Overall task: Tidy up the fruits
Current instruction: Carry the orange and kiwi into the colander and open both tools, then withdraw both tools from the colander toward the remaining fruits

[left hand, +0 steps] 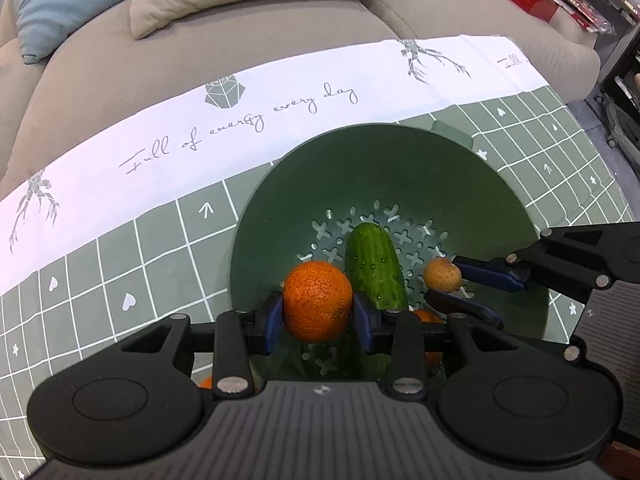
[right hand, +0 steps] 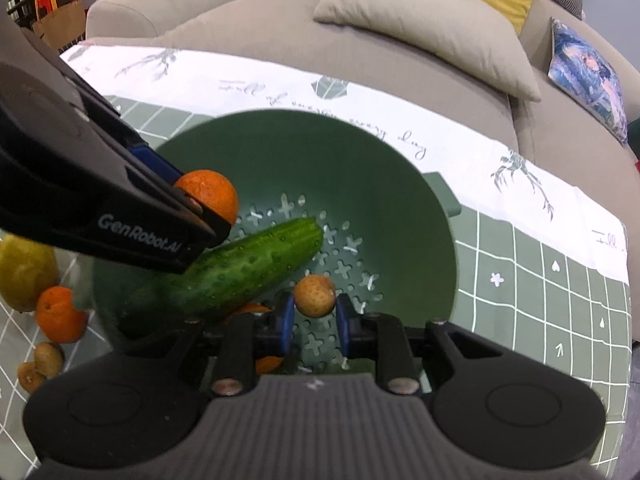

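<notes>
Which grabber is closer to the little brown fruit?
Right. The right gripper is clamped on the little brown fruit over the green bowl. The left gripper is beside it, holding an orange.

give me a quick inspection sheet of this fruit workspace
surface: green grid tablecloth with a white lettered border.
job's things: green colander holds a cucumber and an orange beneath it; another orange, a yellow fruit and small brown fruits lie outside.
clutter: nothing seen.
grippers: left gripper grips an orange; right gripper grips a small brown fruit, both over the colander.
cables: nothing seen.
surroundings: beige sofa with cushions.
</notes>
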`<state>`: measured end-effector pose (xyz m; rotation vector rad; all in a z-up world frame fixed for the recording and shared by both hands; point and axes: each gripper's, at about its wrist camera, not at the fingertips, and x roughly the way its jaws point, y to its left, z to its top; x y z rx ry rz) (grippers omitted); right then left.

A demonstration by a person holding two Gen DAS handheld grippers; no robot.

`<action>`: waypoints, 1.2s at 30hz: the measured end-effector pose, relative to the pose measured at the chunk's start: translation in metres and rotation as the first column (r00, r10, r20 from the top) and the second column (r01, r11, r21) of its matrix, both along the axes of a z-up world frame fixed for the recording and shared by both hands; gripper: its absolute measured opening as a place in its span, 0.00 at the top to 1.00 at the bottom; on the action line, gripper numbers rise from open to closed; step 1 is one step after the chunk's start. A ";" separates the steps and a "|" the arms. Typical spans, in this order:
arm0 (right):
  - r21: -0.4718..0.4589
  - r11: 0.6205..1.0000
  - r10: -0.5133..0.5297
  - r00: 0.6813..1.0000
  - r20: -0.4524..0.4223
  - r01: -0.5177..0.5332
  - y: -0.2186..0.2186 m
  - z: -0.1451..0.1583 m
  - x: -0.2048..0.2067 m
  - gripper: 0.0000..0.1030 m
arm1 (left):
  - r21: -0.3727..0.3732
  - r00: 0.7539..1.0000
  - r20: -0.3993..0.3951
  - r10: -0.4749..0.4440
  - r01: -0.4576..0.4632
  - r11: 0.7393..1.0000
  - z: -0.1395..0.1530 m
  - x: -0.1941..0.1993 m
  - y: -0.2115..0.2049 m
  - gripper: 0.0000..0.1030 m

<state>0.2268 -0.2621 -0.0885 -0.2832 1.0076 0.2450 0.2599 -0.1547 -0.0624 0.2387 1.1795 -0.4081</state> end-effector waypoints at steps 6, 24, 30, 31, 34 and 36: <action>-0.017 1.000 0.009 1.000 -0.015 -0.009 0.001 -0.007 0.003 0.83 | 0.009 1.000 -0.002 0.004 -0.004 1.000 -0.006 0.004 0.001 0.59; -0.032 0.999 0.008 1.000 0.021 -0.007 0.007 0.010 -0.010 0.72 | -0.045 0.998 0.038 0.044 -0.042 0.998 0.015 -0.008 0.007 0.39; -0.020 1.000 0.004 0.997 0.074 -0.002 0.011 0.032 -0.025 0.65 | -0.100 0.992 0.113 0.056 -0.044 0.994 0.050 -0.026 0.020 0.39; -0.019 1.000 0.003 0.997 0.082 -0.001 0.013 0.036 -0.028 0.65 | -0.109 0.990 0.126 0.061 -0.047 0.993 0.055 -0.029 0.023 0.39; -0.007 1.000 -0.001 0.994 0.111 0.002 0.017 0.047 -0.039 0.63 | -0.136 0.982 0.169 0.080 -0.058 0.989 0.072 -0.043 0.031 0.39; 0.007 1.000 -0.010 0.992 0.130 0.009 0.019 0.054 -0.046 0.60 | -0.160 0.978 0.187 0.090 -0.060 0.985 0.081 -0.053 0.038 0.39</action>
